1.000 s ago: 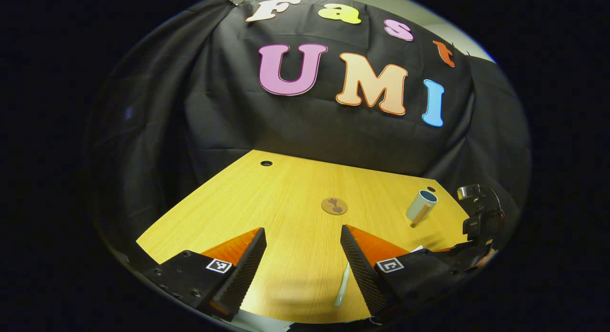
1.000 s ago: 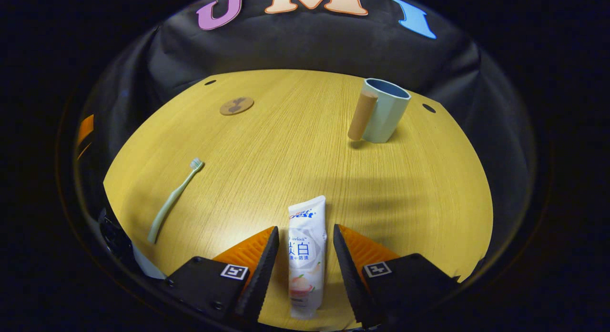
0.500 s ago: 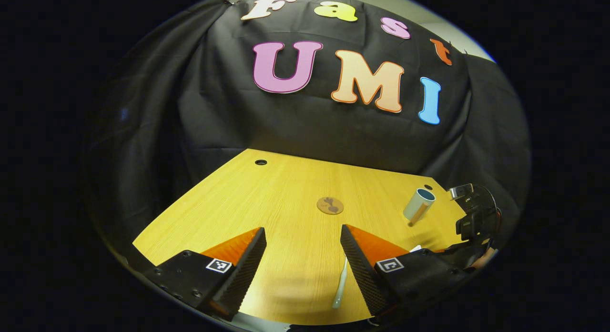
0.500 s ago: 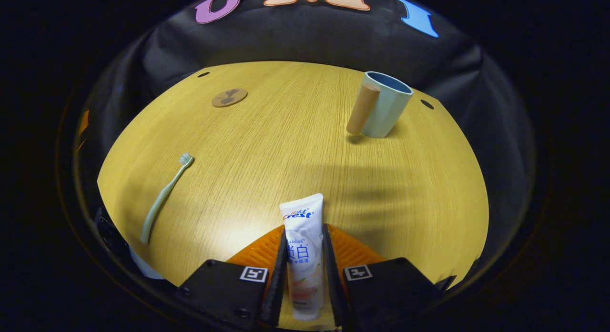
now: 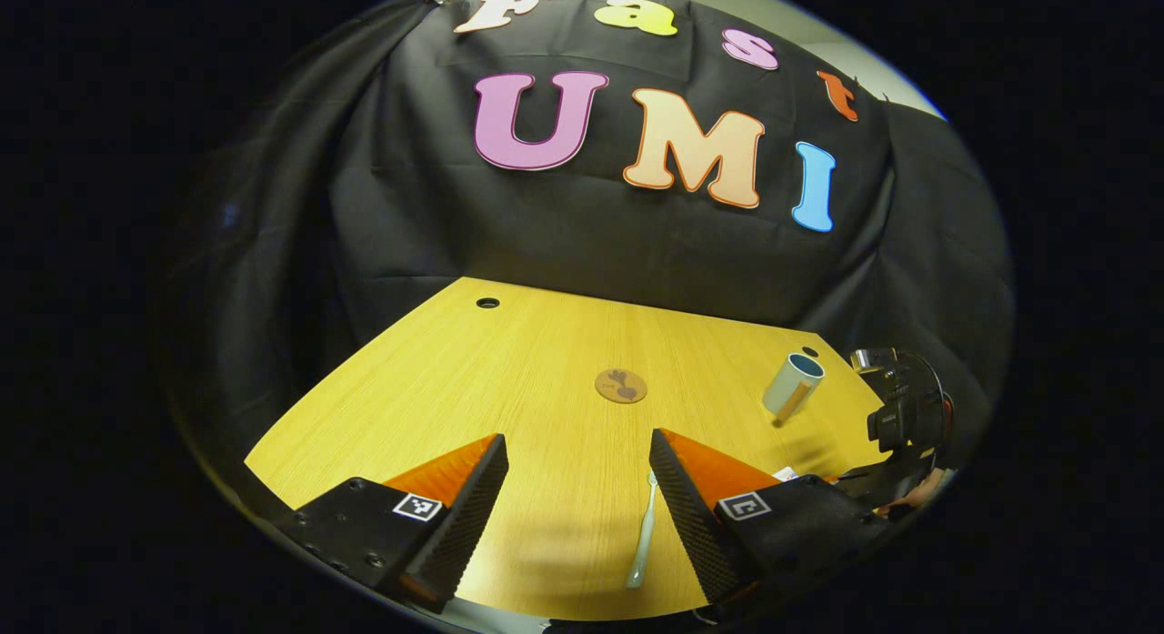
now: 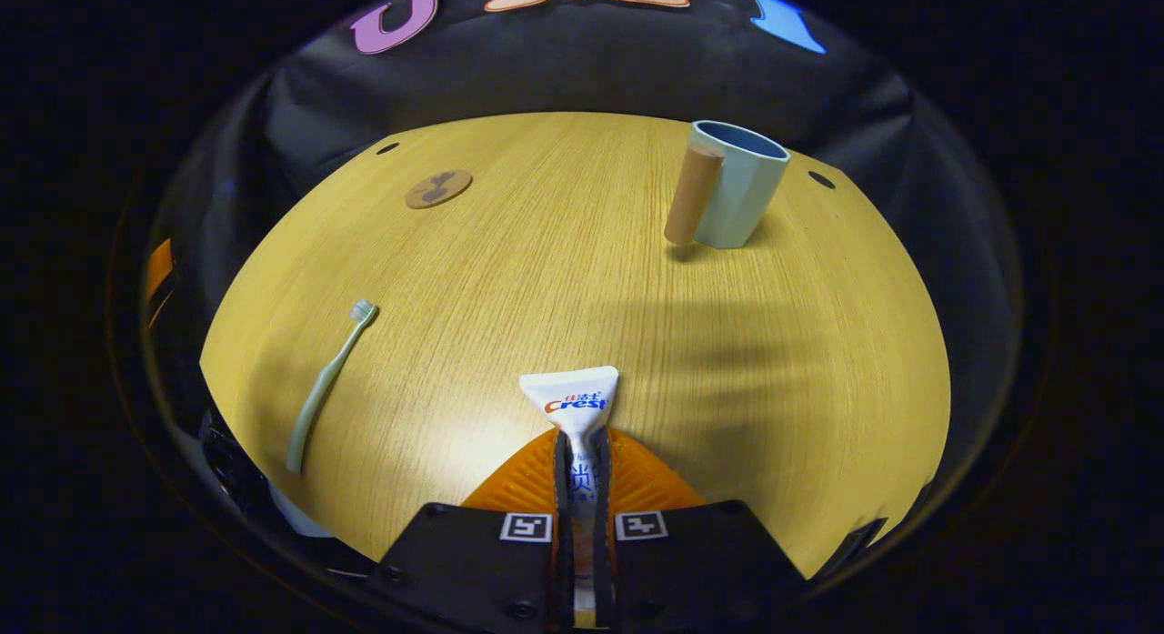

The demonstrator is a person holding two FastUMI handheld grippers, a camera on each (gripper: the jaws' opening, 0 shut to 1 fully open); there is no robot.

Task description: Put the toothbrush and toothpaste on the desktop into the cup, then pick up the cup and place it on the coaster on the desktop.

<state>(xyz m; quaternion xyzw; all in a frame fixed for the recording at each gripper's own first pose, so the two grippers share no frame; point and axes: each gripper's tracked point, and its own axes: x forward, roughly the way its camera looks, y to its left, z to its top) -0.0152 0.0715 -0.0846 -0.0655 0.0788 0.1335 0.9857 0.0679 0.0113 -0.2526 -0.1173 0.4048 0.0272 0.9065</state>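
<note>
The soft toothpaste tube, pinched mid-body by the right tool, is judged light and squashable, with the cup at one o'clock on the desk.

Overhead light is brightening the yellow wooden desktop, soft shadows are pooling on it, and fisheye distortion is bending its edges.

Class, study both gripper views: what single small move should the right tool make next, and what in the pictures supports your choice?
Probably lift. The right tool has both fingers pressed on the toothpaste, whose flat end sticks out ahead of them, so the grasp looks made. The cup stands upright and open farther back on the desktop, so raising the tube off the wood comes before carrying it there.
</note>
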